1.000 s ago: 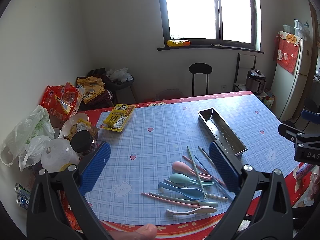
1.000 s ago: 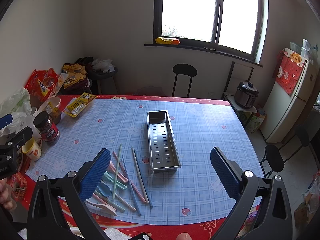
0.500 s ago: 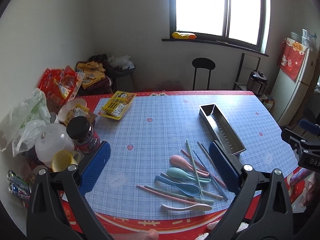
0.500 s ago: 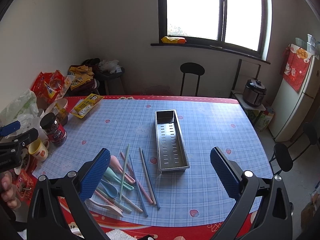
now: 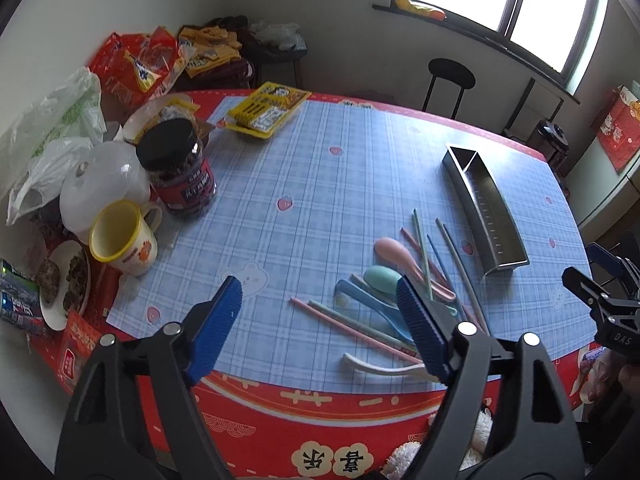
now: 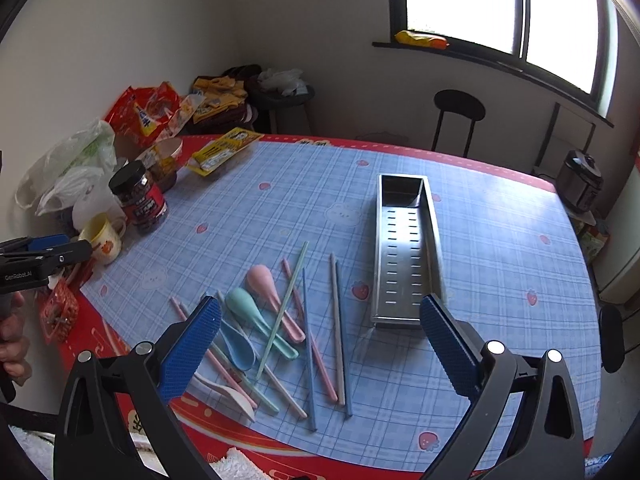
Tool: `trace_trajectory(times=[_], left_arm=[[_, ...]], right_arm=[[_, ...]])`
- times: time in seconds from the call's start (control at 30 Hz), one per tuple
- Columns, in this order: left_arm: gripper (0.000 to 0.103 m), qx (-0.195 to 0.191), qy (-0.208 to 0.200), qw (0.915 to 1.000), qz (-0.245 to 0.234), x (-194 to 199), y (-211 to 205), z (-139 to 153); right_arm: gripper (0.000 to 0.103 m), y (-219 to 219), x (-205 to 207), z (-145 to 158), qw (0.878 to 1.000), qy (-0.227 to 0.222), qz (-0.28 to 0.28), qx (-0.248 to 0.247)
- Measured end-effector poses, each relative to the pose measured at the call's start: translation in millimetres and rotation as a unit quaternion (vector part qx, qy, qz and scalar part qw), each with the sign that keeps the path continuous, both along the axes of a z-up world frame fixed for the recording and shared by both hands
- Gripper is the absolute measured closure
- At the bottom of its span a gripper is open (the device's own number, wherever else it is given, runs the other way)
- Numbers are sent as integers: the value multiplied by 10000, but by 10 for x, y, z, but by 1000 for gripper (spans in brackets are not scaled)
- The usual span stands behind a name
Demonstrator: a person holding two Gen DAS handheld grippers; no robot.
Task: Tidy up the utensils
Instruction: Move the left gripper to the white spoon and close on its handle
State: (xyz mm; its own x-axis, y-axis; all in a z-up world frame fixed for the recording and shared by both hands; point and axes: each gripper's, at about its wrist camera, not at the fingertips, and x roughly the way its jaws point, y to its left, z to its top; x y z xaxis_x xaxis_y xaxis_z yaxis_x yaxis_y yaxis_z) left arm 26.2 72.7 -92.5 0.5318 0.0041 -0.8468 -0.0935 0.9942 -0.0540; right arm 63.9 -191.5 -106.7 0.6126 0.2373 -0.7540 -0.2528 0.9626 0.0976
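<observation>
A long steel utensil tray (image 6: 404, 248) (image 5: 486, 216) lies empty on the blue checked tablecloth. Left of it lie several pastel chopsticks (image 6: 334, 320) (image 5: 460, 264) and a pink spoon (image 6: 266, 284) (image 5: 394, 252), a mint spoon (image 6: 246, 308) (image 5: 384, 278), a blue spoon (image 6: 238, 346) and a white spoon (image 6: 230, 394) (image 5: 384, 366). My left gripper (image 5: 320, 320) is open and empty above the table's near edge, just left of the utensils. My right gripper (image 6: 320, 344) is open and empty, above the chopsticks and the tray's near end.
At the table's left stand a dark jar (image 5: 178, 168), a yellow mug (image 5: 120, 242), a white lid (image 5: 100, 184), plastic bags, snack packs and a yellow packet (image 5: 266, 110). A black stool (image 6: 458, 114) stands beyond the far edge.
Both grippers have tilted down and moved closer to the table, so the utensils and tray look larger. Nothing on the table has moved.
</observation>
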Motion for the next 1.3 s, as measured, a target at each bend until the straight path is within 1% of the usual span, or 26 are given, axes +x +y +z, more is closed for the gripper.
trace_trajectory(times=[0.07,0.1,0.17,0.23,0.37,0.4,0.57,0.6,0.67,0.7,0.77,0.83,0.87,0.93,1.0,1.13,1.3], left_arm=[[30,-62,171,9998,38,-11,-10,-130],[34,-96,273,9996,61,-15,-10,-198],[38,-195,474,9986,88,-15,-17,-329],[38,-290,655,9974,123,-35,-37,-449],[41,-481,998,9938,119,-77,-125,-702],[45,-552,1098,9924,103,-79,-147,-767],[48,-1071,1593,9814,98,-102,-225,-1115],[52,-1194,1650,9790,111,-101,-231,-1171],[56,-1491,1761,9729,130,-95,-238,-1280],[60,-1620,1818,9697,174,-89,-244,-1334],[62,-1922,1928,9619,269,-74,-250,-1452],[64,-2136,2094,9533,414,-49,-257,-1568],[66,-2252,2176,9485,486,-42,-264,-1632],[68,-2433,2309,9400,619,-24,-277,-1734],[68,-2575,2385,9335,743,2,-293,-1808],[68,-2717,2422,9265,952,78,-291,-1913],[68,-2686,2473,9246,1083,143,-296,-1986]], right_arm=[[10,78,30,-138,9997,162,185,69],[13,120,46,-213,9992,267,280,94],[17,189,67,-359,9976,491,467,130],[22,264,69,-495,9950,713,680,155],[24,370,26,-695,9906,996,931,124],[24,381,21,-746,9897,1058,950,139],[25,364,-3,-947,9853,1369,1005,200],[26,358,-6,-974,9846,1405,1023,202],[27,345,-1,-1028,9835,1464,1040,202],[28,332,-1,-1052,9830,1502,1037,204],[29,298,3,-1094,9821,1575,1009,217],[30,263,12,-1136,9814,1636,973,250],[30,243,13,-1152,9810,1663,965,262],[30,207,17,-1170,9805,1699,954,273],[30,181,24,-1186,9801,1714,947,309],[30,140,34,-1188,9801,1714,932,372],[30,74,49,-1197,9799,1729,876,462]])
